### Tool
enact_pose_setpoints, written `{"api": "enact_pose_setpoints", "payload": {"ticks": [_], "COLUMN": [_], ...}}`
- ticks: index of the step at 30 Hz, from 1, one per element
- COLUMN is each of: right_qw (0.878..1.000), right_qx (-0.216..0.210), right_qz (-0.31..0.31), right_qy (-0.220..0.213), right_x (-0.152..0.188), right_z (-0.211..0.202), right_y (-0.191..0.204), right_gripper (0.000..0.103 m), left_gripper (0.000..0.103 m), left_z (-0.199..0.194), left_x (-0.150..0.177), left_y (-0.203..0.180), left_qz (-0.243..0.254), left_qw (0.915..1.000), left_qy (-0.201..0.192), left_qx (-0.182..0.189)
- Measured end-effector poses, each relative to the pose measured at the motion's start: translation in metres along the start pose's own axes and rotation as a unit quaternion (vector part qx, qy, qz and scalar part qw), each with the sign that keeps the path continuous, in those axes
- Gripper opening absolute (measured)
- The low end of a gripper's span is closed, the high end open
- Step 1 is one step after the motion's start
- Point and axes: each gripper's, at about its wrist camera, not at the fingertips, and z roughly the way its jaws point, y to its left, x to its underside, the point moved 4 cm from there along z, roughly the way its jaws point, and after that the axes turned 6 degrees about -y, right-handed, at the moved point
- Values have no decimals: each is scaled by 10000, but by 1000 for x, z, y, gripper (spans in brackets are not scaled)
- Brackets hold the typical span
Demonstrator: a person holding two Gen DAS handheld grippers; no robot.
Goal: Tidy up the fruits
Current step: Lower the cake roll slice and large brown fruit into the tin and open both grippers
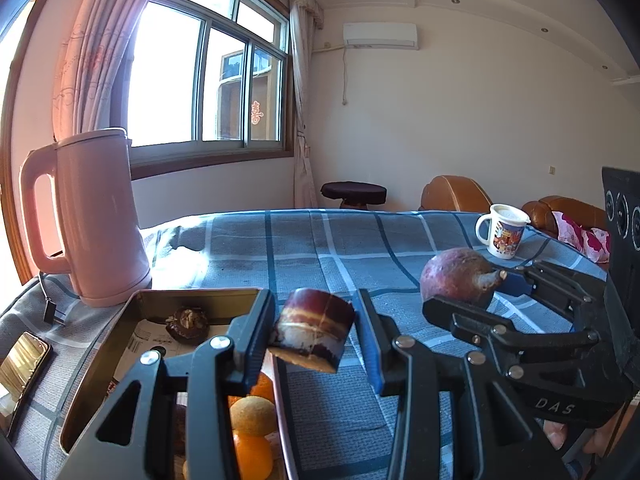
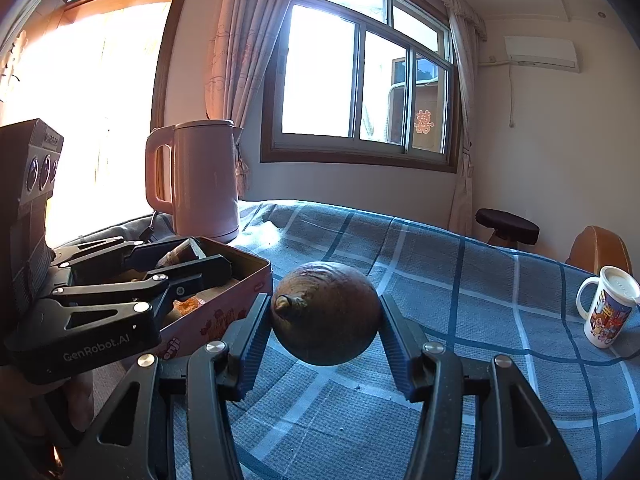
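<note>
Left gripper [image 1: 314, 336] clamps cut chunk of purple sugarcane [image 1: 312, 330], held above edge of open tin box [image 1: 100, 380] containing oranges [image 1: 252, 454] and dark fruit [image 1: 187, 324]. Right gripper [image 2: 326, 330] grips round purple-brown fruit [image 2: 326, 314] over blue plaid tablecloth [image 2: 460, 280]. Pink kettle [image 1: 96, 216] behind tin; lidded mug [image 2: 606, 308] at far right
</note>
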Motion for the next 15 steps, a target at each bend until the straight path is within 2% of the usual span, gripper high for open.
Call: {"api": "enact_pose_setpoints", "payload": {"ticks": [15], "right_qw": [9998], "right_qx": [-202], "right_qz": [-70], "right_qy": [54], "right_x": [-2], "right_z": [11], "right_y": [17], "right_gripper": [55], "left_gripper": [42], "left_z": [-6], "left_x": [1], "left_y": [19], "left_qz": [-56], "left_qw": [9998], "left_qy": [15], "left_qx": [-185]}}
